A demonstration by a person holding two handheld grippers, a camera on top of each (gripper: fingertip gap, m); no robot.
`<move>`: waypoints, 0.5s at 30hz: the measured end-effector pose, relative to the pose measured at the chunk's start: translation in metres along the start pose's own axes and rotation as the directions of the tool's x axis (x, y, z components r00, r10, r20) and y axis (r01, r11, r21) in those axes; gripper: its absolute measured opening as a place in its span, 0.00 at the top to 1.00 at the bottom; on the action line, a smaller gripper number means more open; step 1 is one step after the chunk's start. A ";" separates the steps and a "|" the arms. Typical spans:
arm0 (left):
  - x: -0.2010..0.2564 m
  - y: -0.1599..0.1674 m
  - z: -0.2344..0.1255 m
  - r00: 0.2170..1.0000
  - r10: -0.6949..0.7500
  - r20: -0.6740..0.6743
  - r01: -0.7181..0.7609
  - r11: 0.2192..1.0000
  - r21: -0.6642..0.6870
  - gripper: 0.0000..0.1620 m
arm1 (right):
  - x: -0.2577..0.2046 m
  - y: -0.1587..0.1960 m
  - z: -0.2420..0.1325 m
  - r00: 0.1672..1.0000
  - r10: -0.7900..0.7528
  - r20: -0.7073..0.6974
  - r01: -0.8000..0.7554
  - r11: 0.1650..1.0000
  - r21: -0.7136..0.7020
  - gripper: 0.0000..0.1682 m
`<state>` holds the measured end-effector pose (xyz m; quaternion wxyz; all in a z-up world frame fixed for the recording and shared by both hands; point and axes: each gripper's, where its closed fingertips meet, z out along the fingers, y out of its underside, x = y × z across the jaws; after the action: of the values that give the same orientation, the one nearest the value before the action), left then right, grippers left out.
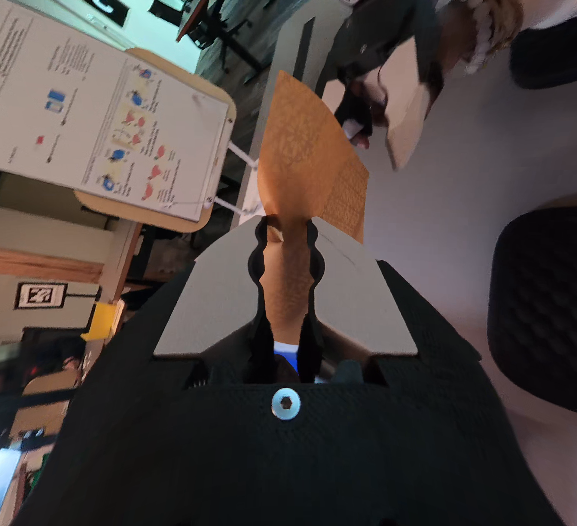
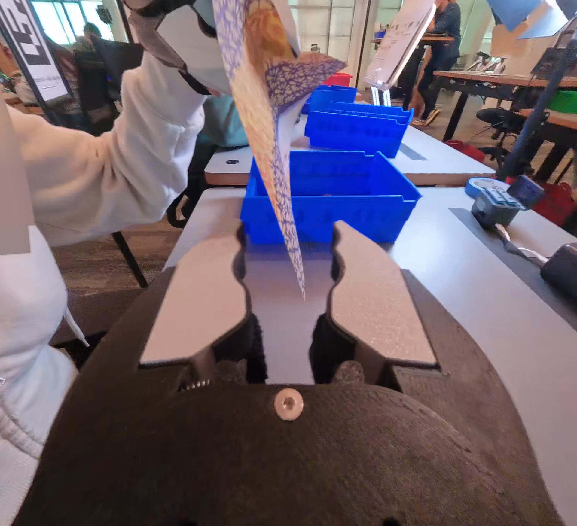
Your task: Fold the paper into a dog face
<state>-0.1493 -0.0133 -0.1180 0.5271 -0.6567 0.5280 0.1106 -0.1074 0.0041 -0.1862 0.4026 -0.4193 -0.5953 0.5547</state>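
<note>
The left gripper (image 1: 288, 222) pinches a corner of the patterned orange paper (image 1: 299, 149), its grey fingers (image 1: 218, 286) drawn in against the sheet, which fans out beyond the tips and is held up off the white table (image 1: 468, 152). In the right wrist view the same paper (image 2: 265, 74) hangs down as a long narrow point, orange and purple on its printed face and white on the back, and its tip dangles between the spread, empty fingers (image 2: 368, 292) of the right gripper (image 2: 288, 231) without touching either one. A white sleeve (image 2: 118, 152) reaches in from the left to the upper gripper. Just beyond the right gripper a blue plastic bin (image 2: 331, 199) sits on the grey table (image 2: 468, 292), with a second blue bin (image 2: 359, 127) farther back. A board carrying illustrated instruction sheets (image 1: 125, 124) stands on white legs at the far edge of the table. A small dark device (image 2: 496, 208) with a cable lies to the right.
</note>
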 end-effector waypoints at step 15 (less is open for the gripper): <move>0.104 -0.043 0.130 0.850 0.393 0.352 -0.424 0.906 0.012 0.61 | 0.031 0.025 -0.126 0.573 0.814 0.095 -0.648 0.379 0.661 1.00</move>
<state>-0.0179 0.0273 -0.2209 0.6038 -0.4758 0.5603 0.3085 0.0028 0.0744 -0.2035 0.2981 -0.5428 -0.0665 0.7824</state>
